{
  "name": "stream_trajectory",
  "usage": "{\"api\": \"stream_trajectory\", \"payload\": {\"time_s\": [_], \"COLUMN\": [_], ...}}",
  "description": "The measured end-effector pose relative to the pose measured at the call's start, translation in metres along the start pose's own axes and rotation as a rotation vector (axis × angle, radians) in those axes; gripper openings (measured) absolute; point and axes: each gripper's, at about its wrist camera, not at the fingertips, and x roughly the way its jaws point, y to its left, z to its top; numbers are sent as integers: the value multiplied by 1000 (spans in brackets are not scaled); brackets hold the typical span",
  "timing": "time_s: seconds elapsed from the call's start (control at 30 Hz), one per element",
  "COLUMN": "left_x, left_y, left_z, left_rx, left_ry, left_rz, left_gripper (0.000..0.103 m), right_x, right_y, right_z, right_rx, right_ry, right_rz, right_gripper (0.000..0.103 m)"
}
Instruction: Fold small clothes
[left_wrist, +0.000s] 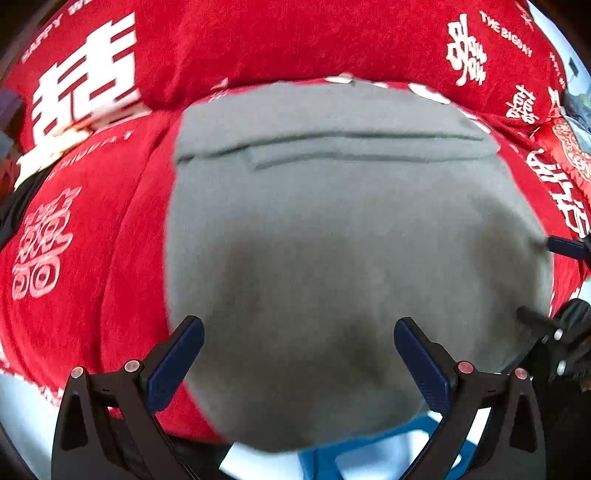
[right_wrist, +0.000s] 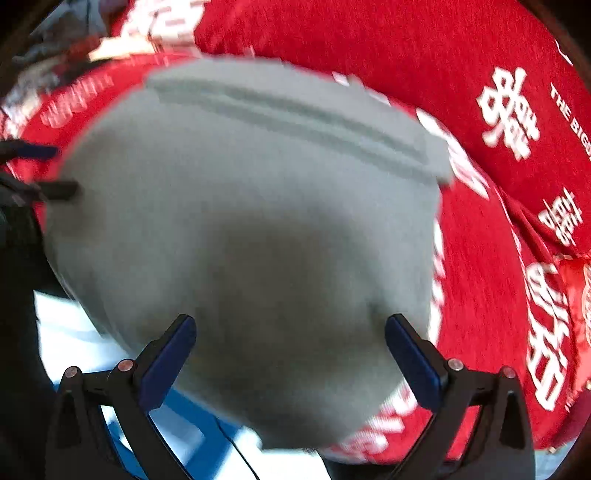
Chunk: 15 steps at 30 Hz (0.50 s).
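Left gripper (left_wrist: 298, 334): nearest the lens, jaws stood wide apart, nothing between them; hovered over the near part of the grey garment (left_wrist: 332, 229).
Right gripper (right_wrist: 290, 332): same story, jaws wide and empty, over the garment's near edge on its own side.
Garment location: lay spread flat on the red printed cloth (left_wrist: 92, 229), near hem overhanging the cloth's front edge; waistband-like seam (left_wrist: 332, 142) sat at the far end.
Landmark: everything placed relative to the garment; red cloth showed on the far side and both flanks of it, a blue frame (left_wrist: 369, 448) below its near hem.
Handling (judgement): looked soft, thick, fleecy knit; light, limp, not fragile, not slippery. Would likely drape and sag once lifted, so one pinch point would not be enough.
Grip points (judgement): near hem corners, one per gripper, pinching all layers at the edge; the seamed far band looked stiffer and would make a decent fold target.
Count: one grey garment, one red cloth, two grippers.
Caveat: both views motion-blurred; garment type and layer count not readable.
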Motion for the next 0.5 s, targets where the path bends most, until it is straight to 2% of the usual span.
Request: {"api": "stream_trajectory", "payload": {"time_s": [0.07,0.1,0.17,0.27,0.37,0.5], "left_x": [20,32,27,26,23,28], "left_y": [-3,-6,-5,1,3,3], "left_z": [5,1,-5,-24,-36,-30], "left_rx": [26,40,43,43,28,0], "left_ry": [59,104,54,67,50,59], "left_rz": [13,18,18,19,15,33], "left_gripper": [103,103,103,103,103,103], "right_x": [9,19,40,37,28,27], "right_y": [10,14,21,16,20,23], "right_z": [15,20,20,15,-3,-26], "right_rx": [-22,-45,-78,-46,-105,-146], "right_ry": [-8,18,72,32,-3,-107], "right_rz": [28,14,-8,59,53,26], "right_gripper": [102,102,102,102,102,102]}}
